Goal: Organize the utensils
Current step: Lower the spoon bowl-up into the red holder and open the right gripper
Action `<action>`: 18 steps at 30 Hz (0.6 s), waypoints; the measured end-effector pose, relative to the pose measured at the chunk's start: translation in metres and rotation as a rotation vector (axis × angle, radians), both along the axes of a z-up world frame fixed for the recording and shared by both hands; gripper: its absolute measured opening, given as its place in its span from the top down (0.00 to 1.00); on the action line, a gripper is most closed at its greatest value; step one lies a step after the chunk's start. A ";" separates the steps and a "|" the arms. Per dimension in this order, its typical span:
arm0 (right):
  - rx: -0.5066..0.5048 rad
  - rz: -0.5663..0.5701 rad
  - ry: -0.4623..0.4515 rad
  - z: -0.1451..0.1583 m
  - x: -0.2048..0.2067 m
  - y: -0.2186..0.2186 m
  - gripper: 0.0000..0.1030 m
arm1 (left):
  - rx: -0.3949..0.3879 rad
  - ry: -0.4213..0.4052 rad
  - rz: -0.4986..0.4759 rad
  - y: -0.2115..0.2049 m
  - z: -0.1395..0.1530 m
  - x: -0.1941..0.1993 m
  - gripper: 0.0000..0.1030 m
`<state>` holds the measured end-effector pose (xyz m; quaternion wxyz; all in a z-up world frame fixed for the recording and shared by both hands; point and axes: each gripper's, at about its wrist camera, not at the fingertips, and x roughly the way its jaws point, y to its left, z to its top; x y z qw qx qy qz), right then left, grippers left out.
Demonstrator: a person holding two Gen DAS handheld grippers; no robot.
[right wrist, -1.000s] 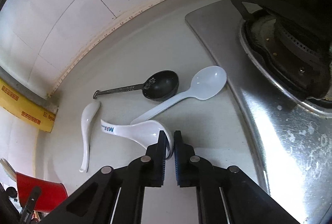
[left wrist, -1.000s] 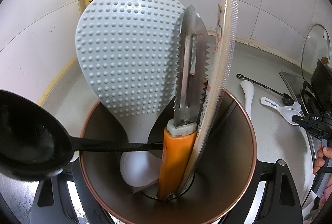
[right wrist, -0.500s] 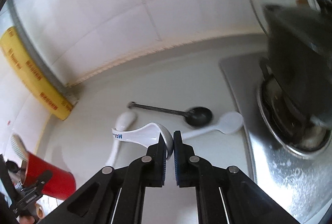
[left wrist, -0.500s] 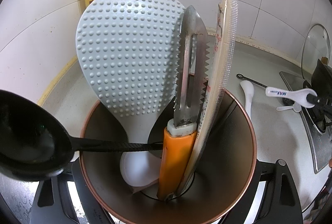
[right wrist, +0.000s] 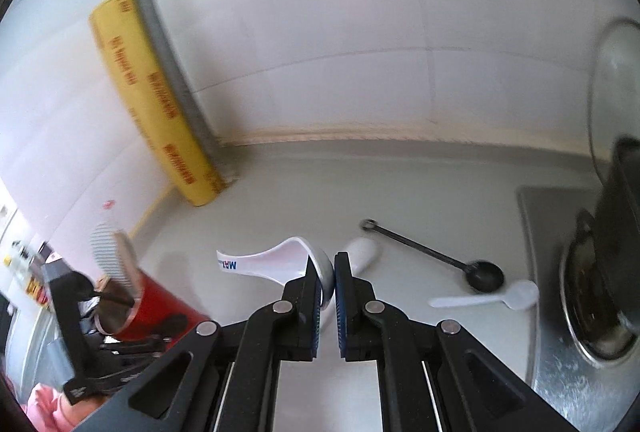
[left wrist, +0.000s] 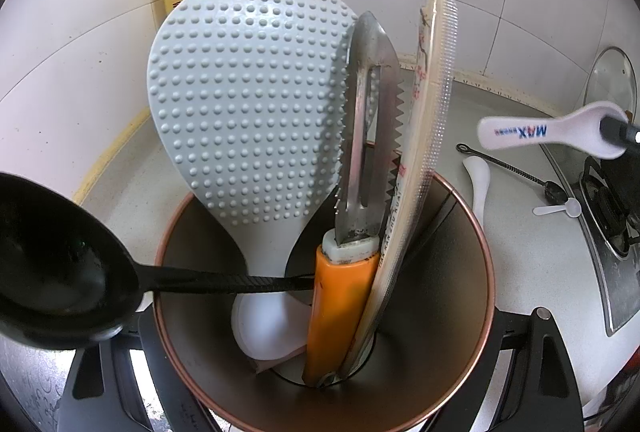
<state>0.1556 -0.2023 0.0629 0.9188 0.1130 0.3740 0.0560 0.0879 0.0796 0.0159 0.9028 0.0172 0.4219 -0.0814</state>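
A utensil cup [left wrist: 460,332] holds a dotted rice paddle [left wrist: 248,103], an orange-handled peeler [left wrist: 352,232] and wrapped chopsticks [left wrist: 432,91]; a white "MAX" spoon [left wrist: 552,131] hangs above the counter's [left wrist: 520,272] right edge.

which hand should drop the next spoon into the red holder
Right. The right gripper is already shut on the white spoon, lifted off the counter. The left gripper is clamped around the holder, steadying it.
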 end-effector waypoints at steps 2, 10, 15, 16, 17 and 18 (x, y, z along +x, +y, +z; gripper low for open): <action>-0.007 0.032 -0.016 0.008 0.000 0.011 0.93 | 0.000 0.000 0.001 0.000 0.000 0.000 0.12; -0.067 0.152 -0.093 0.038 -0.006 0.048 0.93 | 0.000 0.000 0.000 0.000 0.000 0.000 0.12; -0.110 0.229 -0.114 0.043 -0.010 0.069 0.93 | 0.000 -0.001 0.002 -0.001 0.000 0.000 0.12; -0.117 0.239 -0.118 0.045 -0.010 0.073 0.93 | 0.000 0.000 0.002 -0.001 0.001 0.000 0.12; -0.136 0.252 -0.109 0.045 -0.010 0.076 0.93 | 0.000 0.000 0.002 -0.001 0.000 0.000 0.12; -0.146 0.260 -0.113 0.046 -0.010 0.078 0.93 | 0.000 -0.001 0.003 -0.001 0.000 0.000 0.12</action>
